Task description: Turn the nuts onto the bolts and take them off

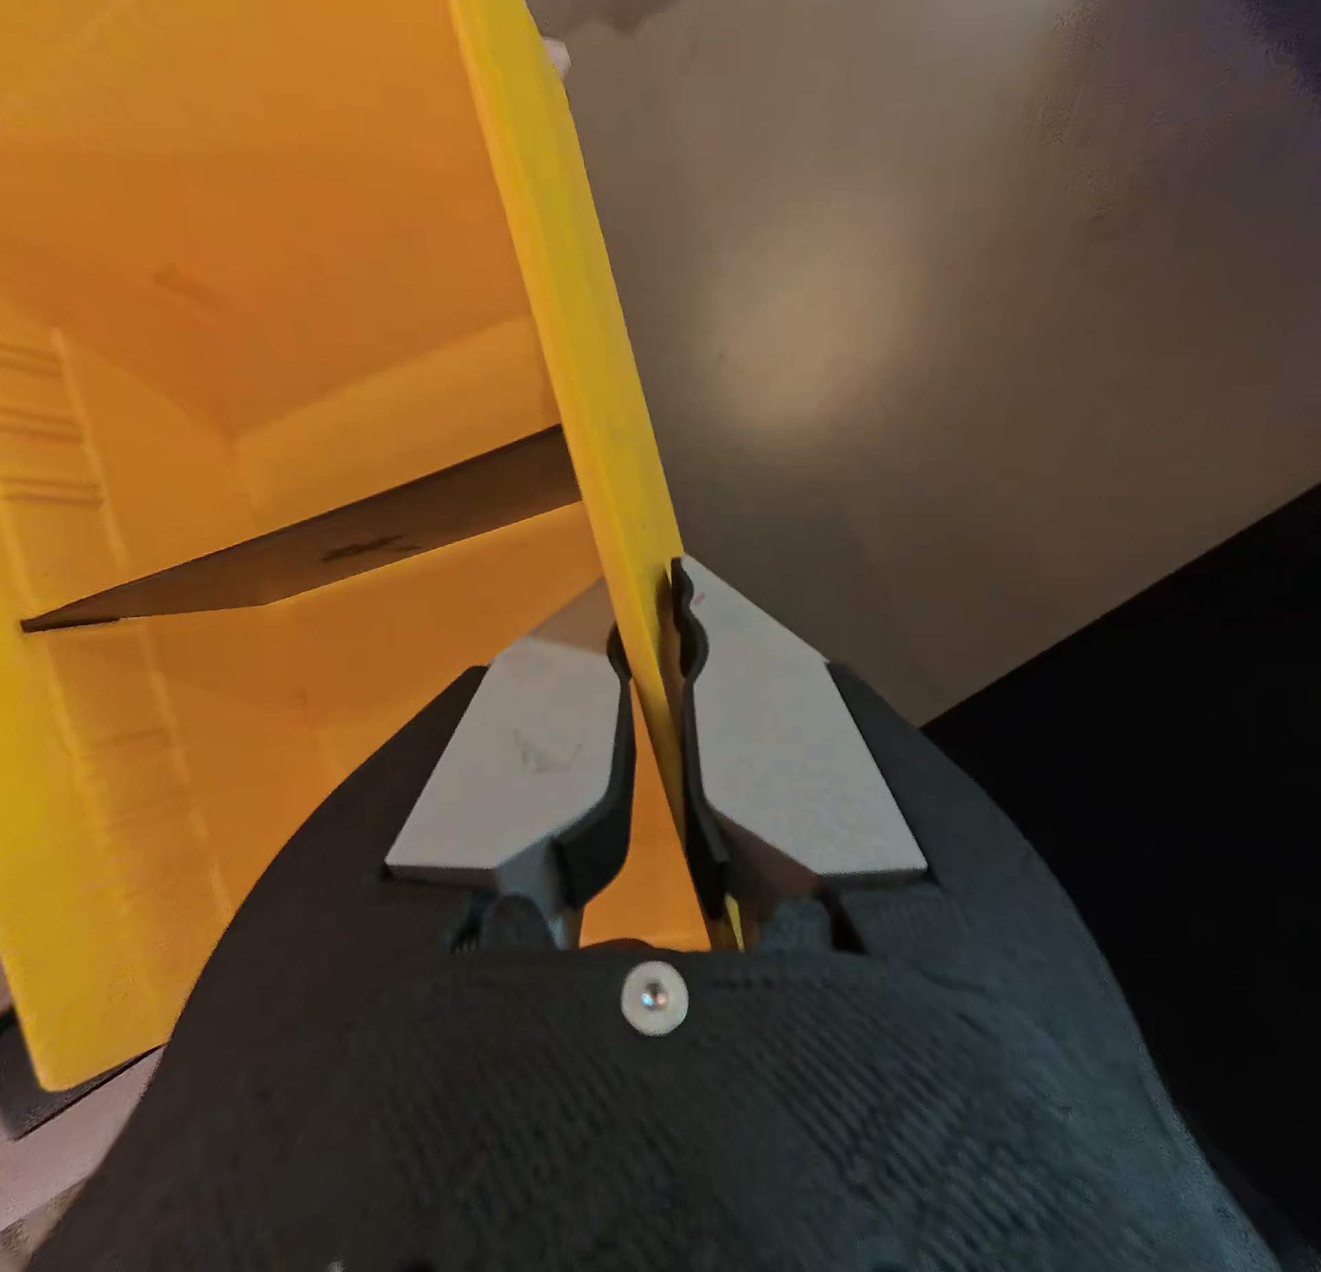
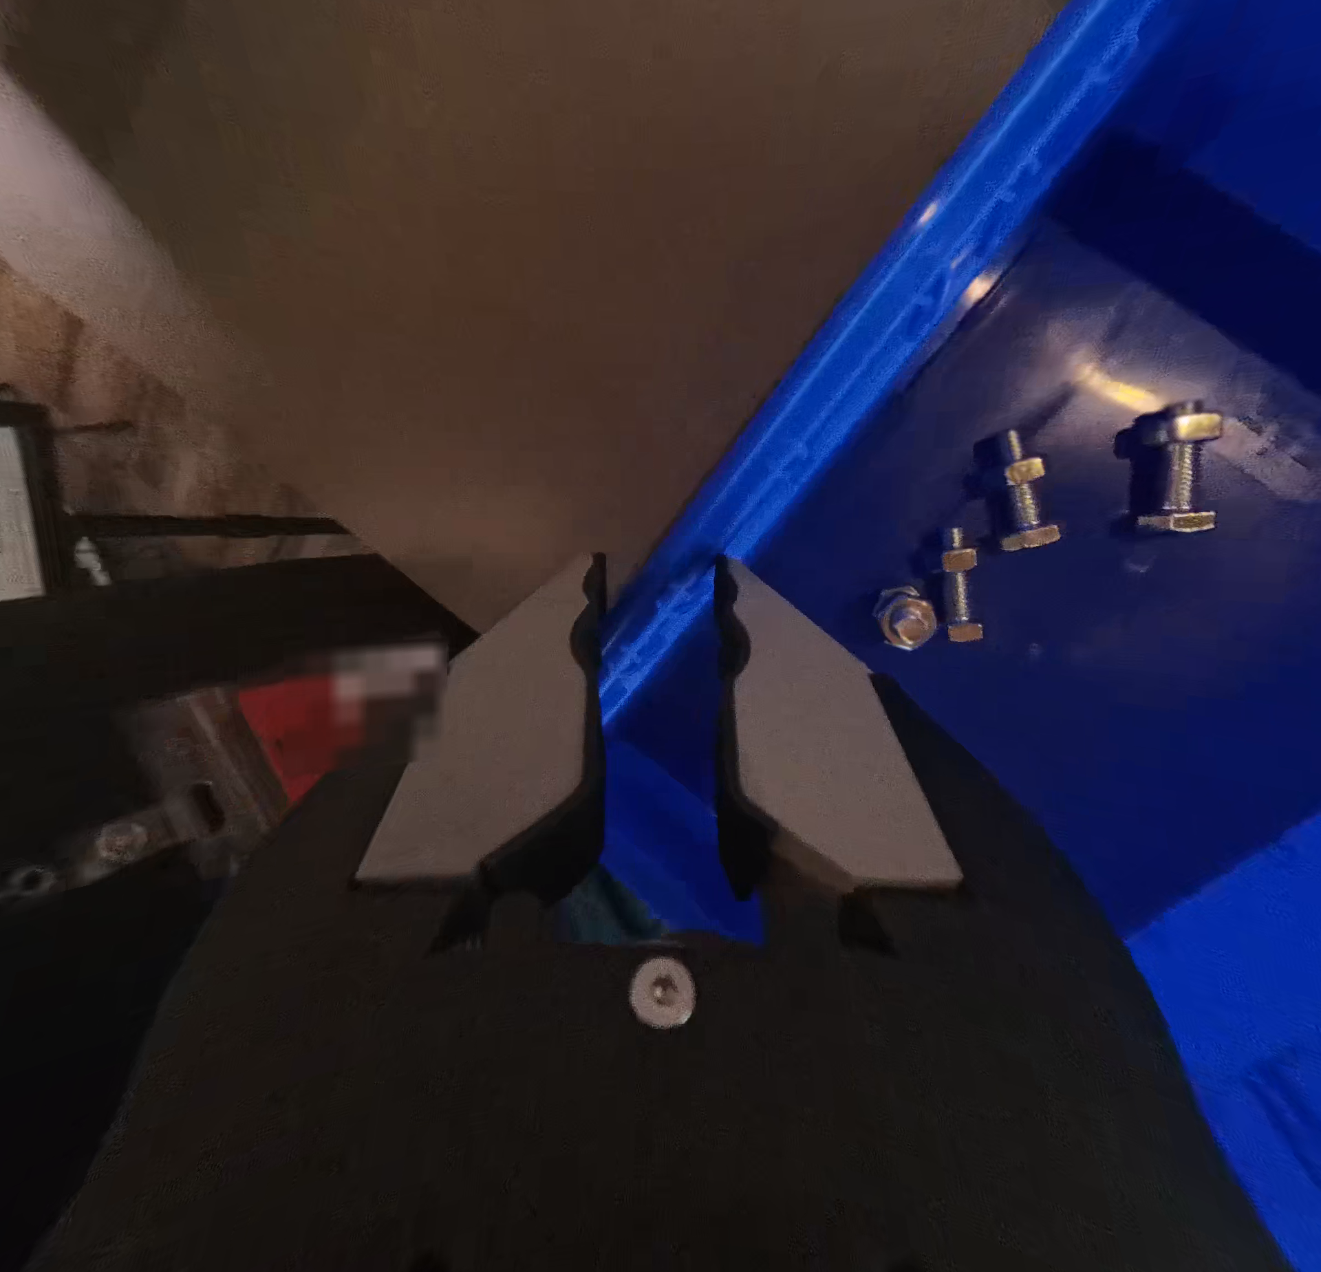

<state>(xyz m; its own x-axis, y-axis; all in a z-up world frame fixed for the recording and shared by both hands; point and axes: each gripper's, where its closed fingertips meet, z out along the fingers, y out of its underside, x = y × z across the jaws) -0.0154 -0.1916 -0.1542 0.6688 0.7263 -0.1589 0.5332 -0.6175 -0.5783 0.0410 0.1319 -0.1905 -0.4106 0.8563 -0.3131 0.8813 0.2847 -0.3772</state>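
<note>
A yellow bin (image 1: 236, 251) fills most of the left wrist view, its inside crossed by a dark divider plate (image 1: 343, 544) that runs from the far wall to the near one. The bin's side wall rises as a thin yellow edge through the middle of the picture, and the left gripper (image 1: 661, 637) is clamped on that wall, one finger inside the bin and the other outside, pads pressed against the plastic. Beyond the bin lies a brownish table top (image 1: 893, 323), with a black surface at the lower right. In the right wrist view a blue bin (image 2: 893, 294) takes up the right side, its rim running diagonally up to the top corner. The right gripper (image 2: 657, 594) stands with its fingers apart, straddling the blue rim near the bin's corner without visibly pinching it; the left finger is outside the bin and the right one inside. On the blue bin's floor lie four bolts: a large bolt (image 2: 1172, 473) farthest right, a medium bolt (image 2: 1018, 494) beside it, a thin bolt (image 2: 958, 587), and a short bolt (image 2: 904, 623) seen end-on, each with a nut (image 2: 1023, 467) threaded on its shaft. To the left, blurred dark equipment (image 2: 179, 630) sits on the table.
</note>
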